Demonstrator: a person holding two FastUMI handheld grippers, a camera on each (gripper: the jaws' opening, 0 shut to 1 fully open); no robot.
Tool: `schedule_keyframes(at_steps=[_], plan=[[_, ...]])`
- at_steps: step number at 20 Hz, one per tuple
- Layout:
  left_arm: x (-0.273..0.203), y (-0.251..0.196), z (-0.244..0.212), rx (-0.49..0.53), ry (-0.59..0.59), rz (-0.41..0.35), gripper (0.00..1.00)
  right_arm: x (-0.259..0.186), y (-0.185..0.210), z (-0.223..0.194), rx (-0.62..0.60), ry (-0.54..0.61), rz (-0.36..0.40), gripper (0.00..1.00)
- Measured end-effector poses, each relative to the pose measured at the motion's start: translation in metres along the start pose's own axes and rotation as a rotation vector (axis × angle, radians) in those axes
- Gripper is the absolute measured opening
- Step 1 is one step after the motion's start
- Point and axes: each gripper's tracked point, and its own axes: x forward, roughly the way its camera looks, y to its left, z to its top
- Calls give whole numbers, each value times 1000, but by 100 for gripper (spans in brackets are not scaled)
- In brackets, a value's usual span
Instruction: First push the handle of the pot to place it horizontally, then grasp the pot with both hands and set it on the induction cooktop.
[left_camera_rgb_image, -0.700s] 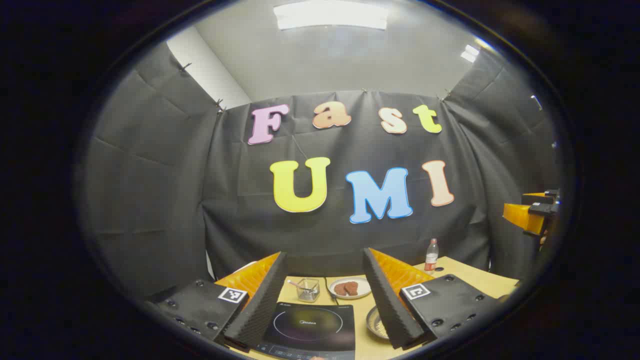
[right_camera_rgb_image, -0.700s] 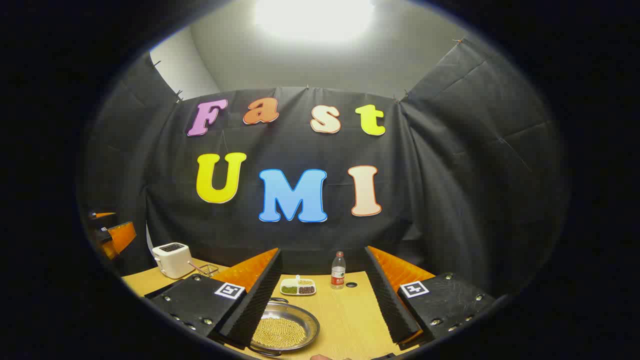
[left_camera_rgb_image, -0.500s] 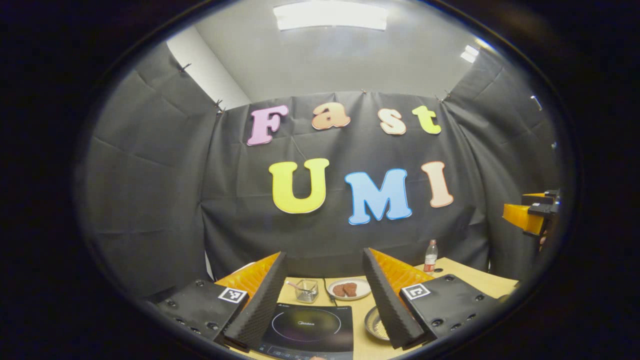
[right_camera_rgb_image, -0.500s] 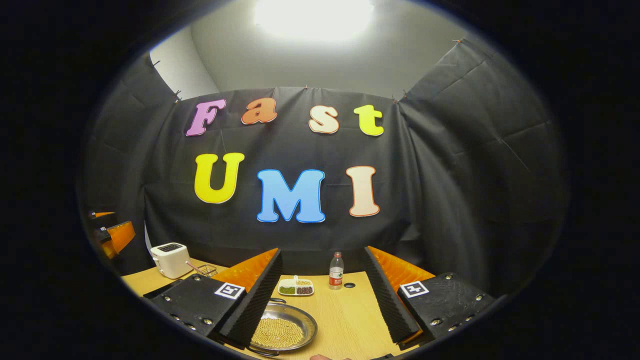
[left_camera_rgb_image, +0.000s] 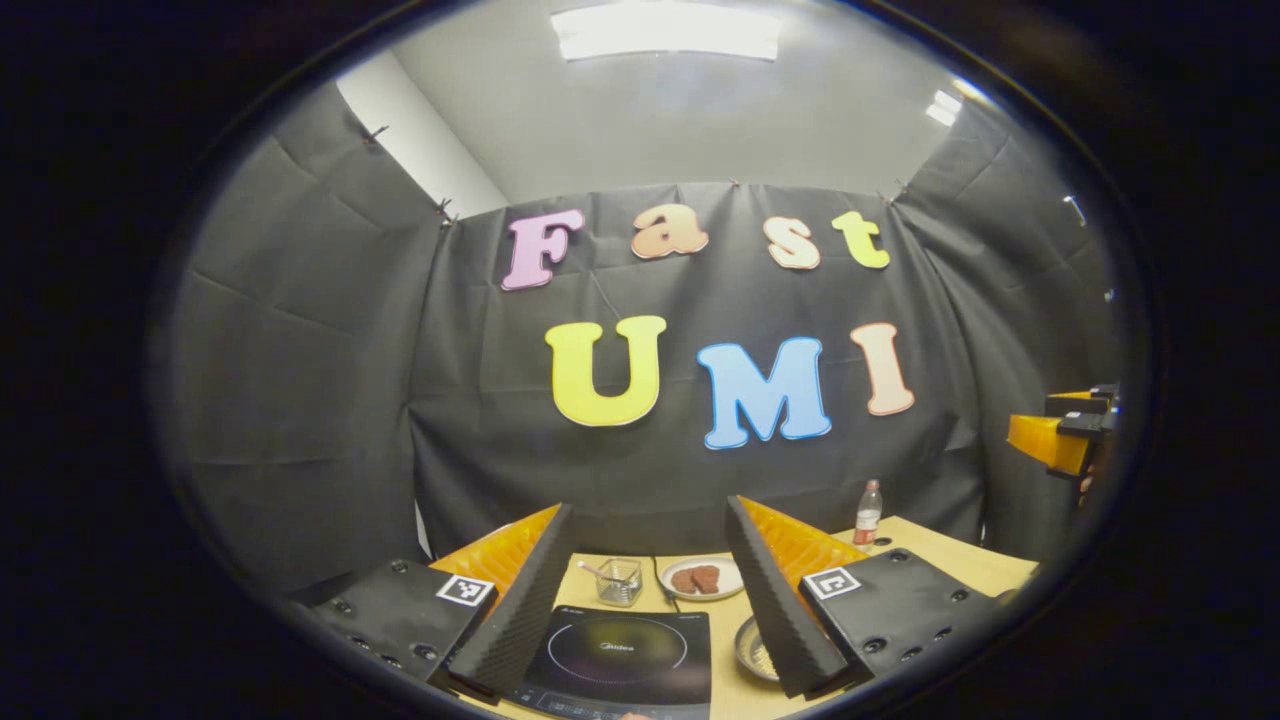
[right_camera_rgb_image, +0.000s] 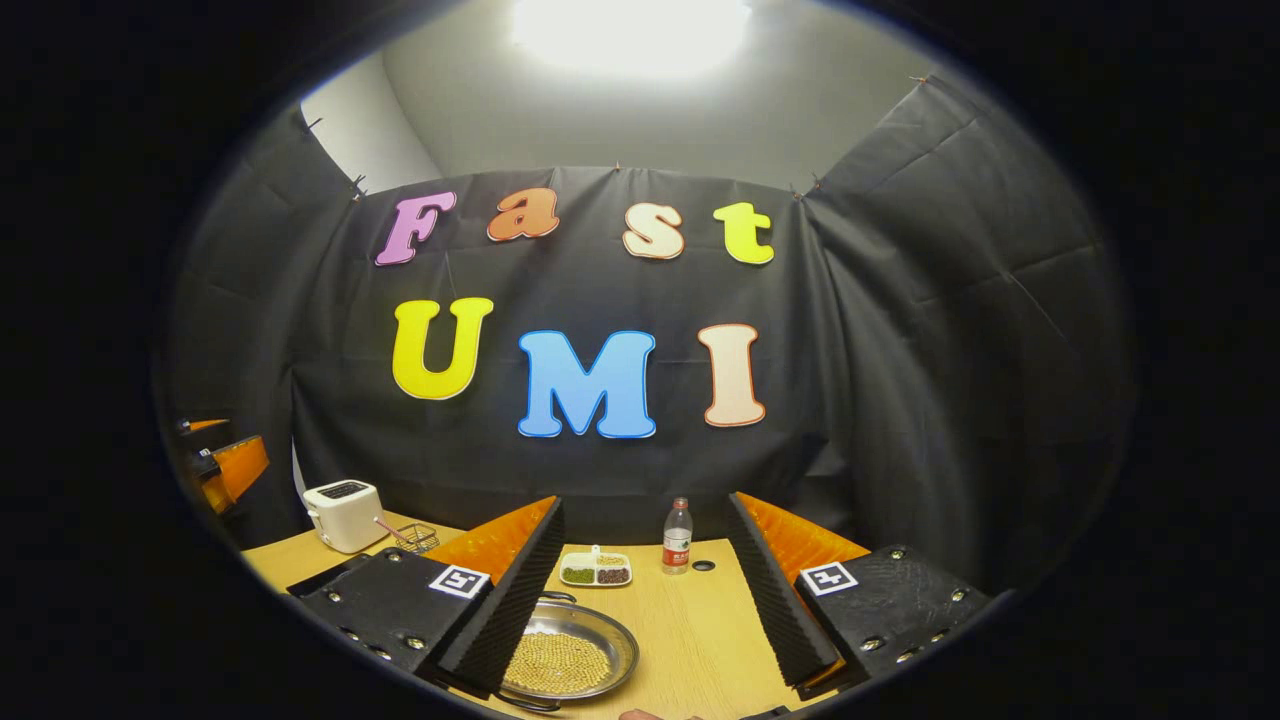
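Opening stage of the task, judged from the layout: nothing yet pushed, gripped or lifted. Pot (right_camera_rgb_image: 566, 658), a shallow metal pan filled with small yellow grains, resting on the wooden table (right_camera_rgb_image: 690, 630) in the right gripper view, its near and far loop handles set roughly along the line of sight rather than across it, so the handle push apparently not yet made. Induction cooktop (left_camera_rgb_image: 620, 655) lying bare on the table in the left gripper view, with the pot's edge (left_camera_rgb_image: 752, 650) just beside it to the right. Remaining, by this reading: turning the handles to horizontal, a two-sided grasp, and the transfer onto the cooktop. Left gripper (left_camera_rgb_image: 645, 590) held above the cooktop, fingers spread wide, nothing between them, touching nothing. Right gripper (right_camera_rgb_image: 648, 588) likewise spread wide and empty, raised above the table, its left finger overlapping the pot in the picture but with no contact evident. In the background: bottle (right_camera_rgb_image: 677, 537), divided dish of beans (right_camera_rgb_image: 596, 570), toaster (right_camera_rgb_image: 343, 515), plate of brown food (left_camera_rgb_image: 700, 578), small glass container (left_camera_rgb_image: 618, 580).
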Motion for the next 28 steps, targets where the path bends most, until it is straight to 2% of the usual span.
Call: schedule_keyframes(at_steps=[10, 11, 12, 14, 16, 17, 18, 20, 22, 23, 24, 26, 27, 28], plan=[[1, 8, 2, 11, -6, 20, 96, 6, 1, -2, 0, 11, 13, 96], [1, 9, 2, 12, -6, 19, 100, 5, 0, -3, 1, 12, 17, 95], [1, 9, 2, 14, -8, 20, 96, 5, 1, -2, 2, 10, 15, 93], [1, 9, 2, 21, -7, 21, 94, 6, -4, 1, 6, -2, 5, 74], [0, 9, 2, 21, -1, 17, 96, 5, -3, -1, 8, 2, 7, 66], [-1, 9, 2, 20, -1, 15, 96, 3, -9, -1, 11, 0, -12, 66], [-1, 10, 4, 20, -7, 18, 96, 7, -10, 0, 16, 4, -8, 43], [0, 9, 6, 18, -19, 20, 100, 4, -7, -4, 24, 20, 1, 37], [-3, 7, 11, 16, -27, 18, 100, 7, -5, -10, 20, 37, 16, 37], [-4, 6, 12, 18, -29, 18, 100, 6, -16, -4, 14, 23, -38, 37], [-6, 5, 13, 23, -32, 22, 100, 11, -25, -6, 17, 16, -43, 0], [-8, 2, 16, 22, -40, 26, 97, 5, -22, -6, 27, 18, -31, 4], [-10, 0, 14, 19, -41, 26, 100, 7, -25, -5, 18, 11, -37, 5], [-11, -1, 14, 18, -40, 29, 97, 7, -26, -5, 12, 12, -25, 4]])
